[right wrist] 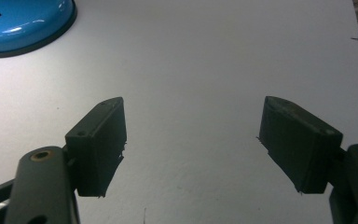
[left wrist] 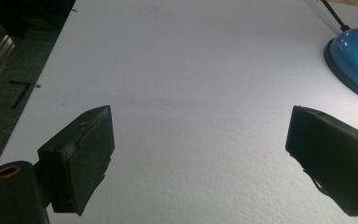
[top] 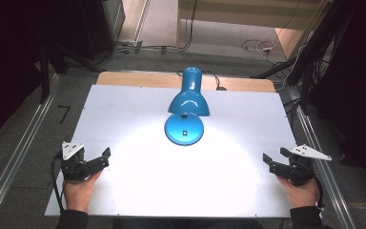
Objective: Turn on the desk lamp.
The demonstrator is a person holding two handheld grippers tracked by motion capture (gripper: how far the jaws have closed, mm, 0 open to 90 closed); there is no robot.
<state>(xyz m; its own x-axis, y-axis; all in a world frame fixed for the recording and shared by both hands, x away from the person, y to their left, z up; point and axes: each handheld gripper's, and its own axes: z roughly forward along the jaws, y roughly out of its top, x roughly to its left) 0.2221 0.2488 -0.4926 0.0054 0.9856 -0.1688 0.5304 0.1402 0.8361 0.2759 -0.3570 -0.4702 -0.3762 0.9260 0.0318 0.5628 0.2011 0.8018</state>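
Observation:
A blue desk lamp (top: 188,102) stands lit at the middle back of the white table (top: 124,109), its shade bent down over its round base (top: 184,130). My left gripper (top: 104,158) rests at the table's front left, open with nothing between its jaws. My right gripper (top: 275,160) is at the front right, also open and empty. In the left gripper view the wide-apart jaws frame bare white table, with my left gripper (left wrist: 200,154) well short of the lamp base (left wrist: 354,60) at the upper right. In the right gripper view my right gripper (right wrist: 193,144) faces the base (right wrist: 23,23) at the upper left.
A bright pool of lamplight lies on the table in front of the lamp. A wooden strip (top: 138,79) runs along the table's far edge. Metal rails (top: 19,152) flank both sides, and cables (top: 257,46) lie on the floor behind.

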